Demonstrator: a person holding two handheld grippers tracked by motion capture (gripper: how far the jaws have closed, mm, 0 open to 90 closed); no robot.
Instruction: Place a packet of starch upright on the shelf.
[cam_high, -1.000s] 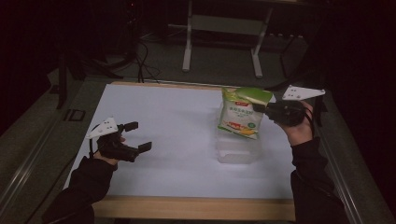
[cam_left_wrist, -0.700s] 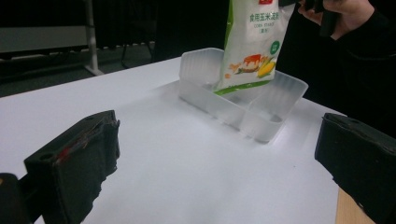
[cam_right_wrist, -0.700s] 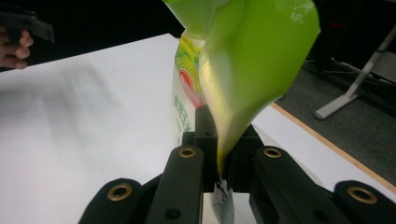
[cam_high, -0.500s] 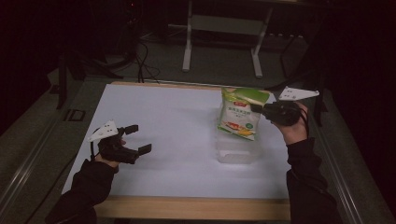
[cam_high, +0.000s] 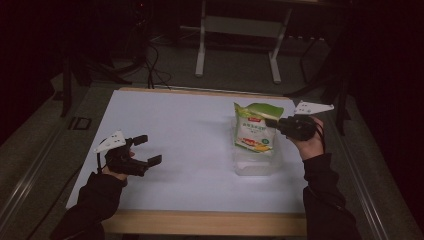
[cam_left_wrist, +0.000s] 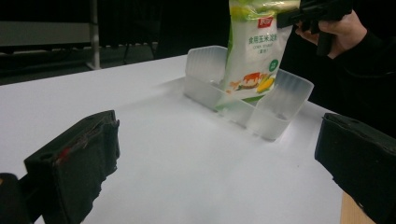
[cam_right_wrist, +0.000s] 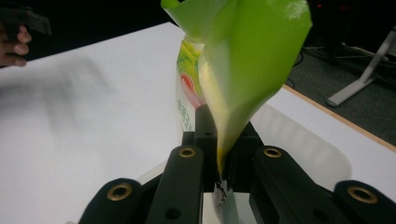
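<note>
Pinching the green top seam of a snack bag (cam_high: 253, 127), the right gripper (cam_high: 273, 122) has its jaws clamped tight on the thin film, the bag hanging upright below the grip with its bottom edge down inside a clear plastic bin (cam_high: 256, 164) on the right half of the white table (cam_high: 185, 130). In the right gripper view the bag (cam_right_wrist: 243, 60) folds and creases sharply right at the jaws, so the film looks soft and limp; it probably weighs little, and the contents seem to sag toward the bottom. Judged from that, the sealed top edge is the sensible place to hold it, since the slick printed faces would likely slide between the pads and the body would crumple. The left gripper (cam_high: 148, 149) rests low on the table, well apart from the bin, jaws spread wide with nothing between them; from its own view the bag (cam_left_wrist: 254, 60) stands in the bin (cam_left_wrist: 275, 105), which appears divided into compartments. Whether the bag's bottom touches the bin floor or hangs just above it I cannot tell, as the translucent wall blurs it. Printing on the bag is too small to read. Room beyond the table is dark, with only a metal stand (cam_high: 240, 45) vaguely visible.
</note>
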